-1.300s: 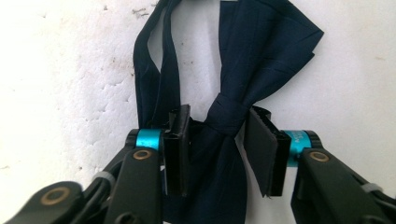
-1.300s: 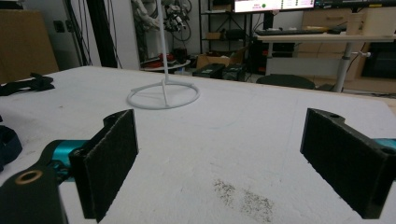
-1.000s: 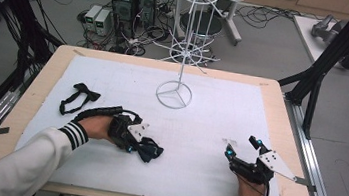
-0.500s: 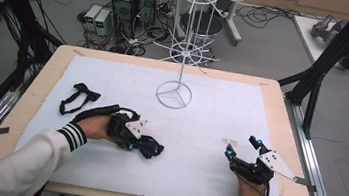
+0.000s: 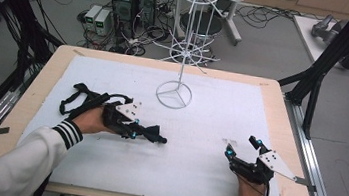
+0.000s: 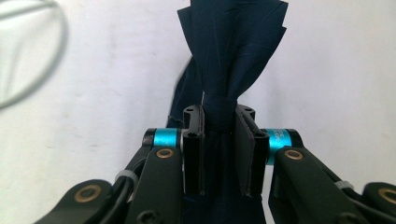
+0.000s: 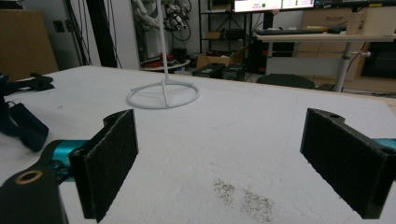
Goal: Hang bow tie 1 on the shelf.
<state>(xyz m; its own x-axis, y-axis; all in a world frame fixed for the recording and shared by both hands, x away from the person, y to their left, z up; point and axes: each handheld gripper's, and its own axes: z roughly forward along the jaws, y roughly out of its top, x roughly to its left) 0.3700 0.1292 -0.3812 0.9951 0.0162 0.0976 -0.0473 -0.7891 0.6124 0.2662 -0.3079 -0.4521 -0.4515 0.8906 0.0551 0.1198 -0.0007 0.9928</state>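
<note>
My left gripper (image 5: 139, 130) is shut on a dark navy folded cloth (image 5: 154, 135), held just above the white mat left of centre. In the left gripper view the pads pinch the cloth (image 6: 233, 42) at a bunched neck, and it fans out beyond the left gripper (image 6: 219, 123). My right gripper (image 5: 241, 145) rests near the mat's front right, open, with nothing between its pads (image 7: 109, 163). The right gripper (image 7: 219, 163) faces the white wire stand (image 7: 163, 95).
A tall white wire rack (image 5: 184, 54) stands on a ring base (image 5: 174, 94) at the mat's back centre. A black strap-like item (image 5: 75, 98) lies at the left behind my left hand. The table's wooden edge (image 5: 281, 116) borders the mat.
My left gripper has lifted a little off the mat and shifted slightly away from the front edge, carrying the navy cloth. The right gripper has stayed still.
</note>
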